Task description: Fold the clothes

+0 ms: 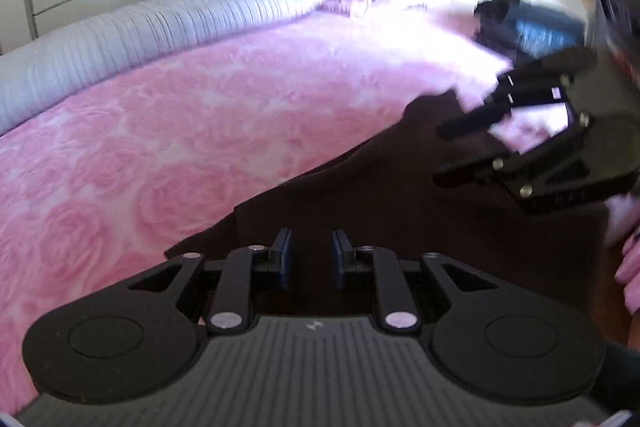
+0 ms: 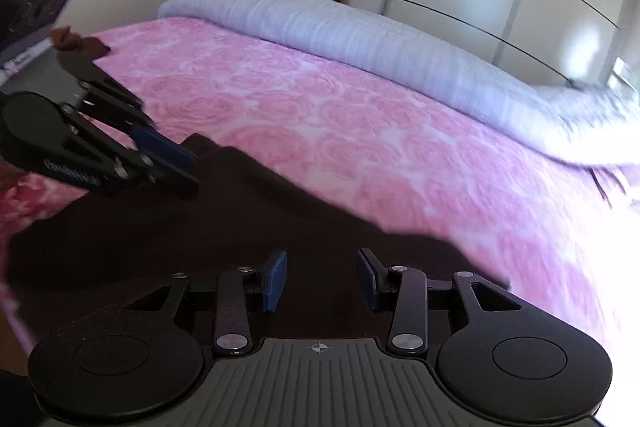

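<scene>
Dark brown garment (image 1: 400, 195) lay spread flat on the pink rose-print bedspread (image 1: 200, 131), near the bed's close edge. Plain fabric, almost black in shadow (no print or seams readable). Its far edge ran diagonally across the cover, ending in a blunt corner (image 2: 200, 143). A small crumpled brown piece (image 2: 78, 43) sat well apart, at the bed's far corner.

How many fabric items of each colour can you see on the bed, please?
Dark brown: 2, the large dark brown garment under both grippers and a small crumpled brown cloth at the bed's far corner.
Pink: 1, the pink rose-patterned blanket.
Pale grey-white: 1, the rolled ribbed duvet.
Total: 4.
Both the left gripper and the right gripper are open, holding nothing.
</scene>
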The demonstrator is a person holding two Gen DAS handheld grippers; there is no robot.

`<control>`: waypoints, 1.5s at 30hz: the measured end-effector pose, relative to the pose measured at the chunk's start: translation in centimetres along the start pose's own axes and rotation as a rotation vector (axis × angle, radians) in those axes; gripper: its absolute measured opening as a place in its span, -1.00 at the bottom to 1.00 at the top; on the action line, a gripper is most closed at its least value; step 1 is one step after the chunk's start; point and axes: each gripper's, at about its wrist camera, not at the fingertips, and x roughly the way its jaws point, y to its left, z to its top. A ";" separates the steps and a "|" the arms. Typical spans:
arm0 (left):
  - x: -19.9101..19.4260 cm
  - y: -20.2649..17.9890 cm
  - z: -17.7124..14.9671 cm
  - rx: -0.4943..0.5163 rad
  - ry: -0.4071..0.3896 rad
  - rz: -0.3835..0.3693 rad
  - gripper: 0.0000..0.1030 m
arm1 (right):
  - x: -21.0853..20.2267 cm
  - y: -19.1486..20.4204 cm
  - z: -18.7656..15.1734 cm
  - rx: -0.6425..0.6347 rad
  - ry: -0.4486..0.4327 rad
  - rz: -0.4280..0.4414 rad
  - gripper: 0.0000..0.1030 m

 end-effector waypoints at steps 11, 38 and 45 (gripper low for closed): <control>-0.4 1.5 2.0 -0.002 -0.018 -0.076 -0.61 | 0.8 -8.5 -2.4 0.257 -0.052 0.000 -0.19; 5.2 -1.3 8.1 0.177 0.072 -0.205 -0.73 | -2.4 -20.5 -12.9 0.918 -0.142 0.222 -0.15; 10.6 -5.1 10.6 0.222 0.070 -0.281 -0.72 | -1.6 -19.7 -13.4 0.873 -0.162 0.356 -0.11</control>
